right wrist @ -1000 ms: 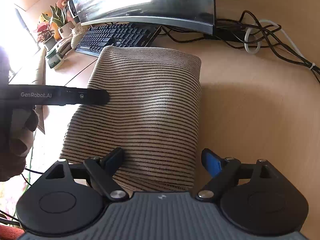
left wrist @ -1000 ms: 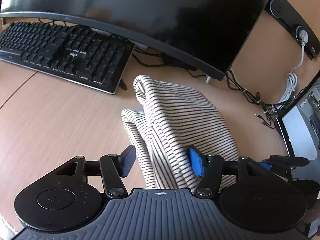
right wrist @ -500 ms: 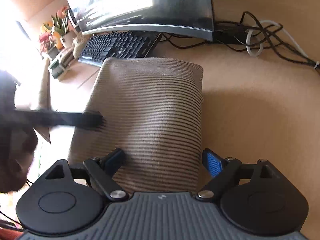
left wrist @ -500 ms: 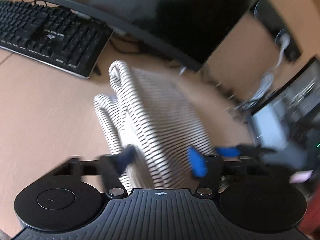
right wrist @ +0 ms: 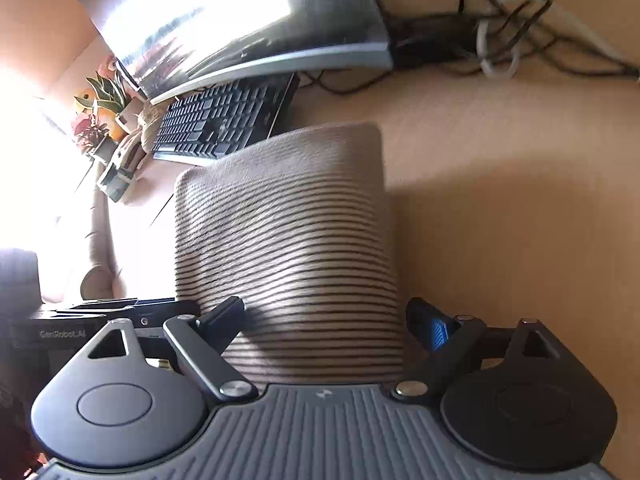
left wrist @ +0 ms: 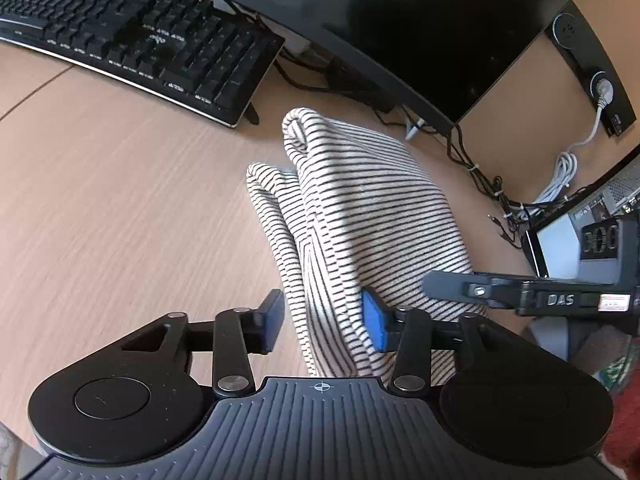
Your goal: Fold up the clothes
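Striped knit, cream with thin dark lines, is lying folded into a thick bundle on the pale wooden desk, just in front of the black keyboard and below the lower edge of the curved monitor. A second, narrower fold is peeking out along the bundle's left side in the left wrist view.

The left gripper is reaching over the near end of the garment. Its jaws are opening at this moment, with the near edge of the cloth sitting between them; the blue pad on the right is lying against the fabric, while the dark pad on the left is standing just clear of it, so nothing is being squeezed.

The right gripper is straddling the other near corner of the same bundle, seen from the opposite side. Its jaws are also opening and standing wide, the striped cloth filling the gap between them; the left finger is touching the fabric's edge, and the blue-padded right finger is hanging just beside the cloth without pressing it.

Each tool is showing at the edge of the other's view, close by at the near end of the garment. Cables are trailing across the desk behind the monitor.
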A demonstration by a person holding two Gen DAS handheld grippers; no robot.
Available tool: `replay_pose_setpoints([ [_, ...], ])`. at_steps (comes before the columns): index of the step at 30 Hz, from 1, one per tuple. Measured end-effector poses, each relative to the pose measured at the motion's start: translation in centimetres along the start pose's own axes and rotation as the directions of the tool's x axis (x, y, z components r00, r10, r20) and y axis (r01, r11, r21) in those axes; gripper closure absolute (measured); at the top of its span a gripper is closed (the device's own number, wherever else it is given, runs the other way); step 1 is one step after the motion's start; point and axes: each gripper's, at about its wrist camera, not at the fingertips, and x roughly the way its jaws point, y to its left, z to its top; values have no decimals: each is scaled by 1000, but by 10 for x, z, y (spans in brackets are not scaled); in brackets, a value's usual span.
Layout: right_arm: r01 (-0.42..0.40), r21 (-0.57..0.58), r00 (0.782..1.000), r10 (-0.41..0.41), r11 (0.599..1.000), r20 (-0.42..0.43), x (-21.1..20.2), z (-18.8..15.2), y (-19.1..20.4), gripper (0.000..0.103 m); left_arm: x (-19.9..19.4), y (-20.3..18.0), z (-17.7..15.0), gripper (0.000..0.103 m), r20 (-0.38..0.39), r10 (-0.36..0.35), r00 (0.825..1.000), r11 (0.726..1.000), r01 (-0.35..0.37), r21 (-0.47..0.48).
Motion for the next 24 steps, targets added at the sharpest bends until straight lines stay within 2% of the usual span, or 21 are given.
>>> replay_pose_setpoints([
  [3, -53, 51, 999, 53, 997, 2, 13, 4, -2, 6, 1, 3, 2, 47, -1, 3, 1000, 1000, -3, 4],
  [5, -53, 48, 999, 53, 997, 6, 17, 12, 7, 8, 1, 7, 4, 46, 5, 8, 1000, 1000, -8, -7],
  [9, -81, -100, 992, 90, 992, 89, 11, 31, 40, 23, 0, 22, 15, 47, 33, 55, 998, 998, -54, -32],
  [11, -33, -129, 995, 45, 991, 91, 19, 42, 47, 28, 2, 27, 22, 46, 42, 64, 997, 997, -62, -43],
  [14, 51, -80, 997, -47, 995, 53, 38, 44, 33, 26, 5, 25, 28, 42, 50, 68, 996, 997, -66, -32],
  [18, 25, 9, 998, -25, 1000, 51, 31, 33, 14, 21, -8, 9, 31, 45, 75, 90, 993, 995, -92, 26],
  [20, 41, -22, 997, -39, 999, 66, 23, 22, 16, 21, -25, -2, 38, 47, 121, 92, 988, 994, -99, 54],
  [24, 87, -80, 993, -80, 993, 86, 14, 4, 26, 19, -44, -17, 64, 45, 218, 11, 976, 996, -31, 88],
])
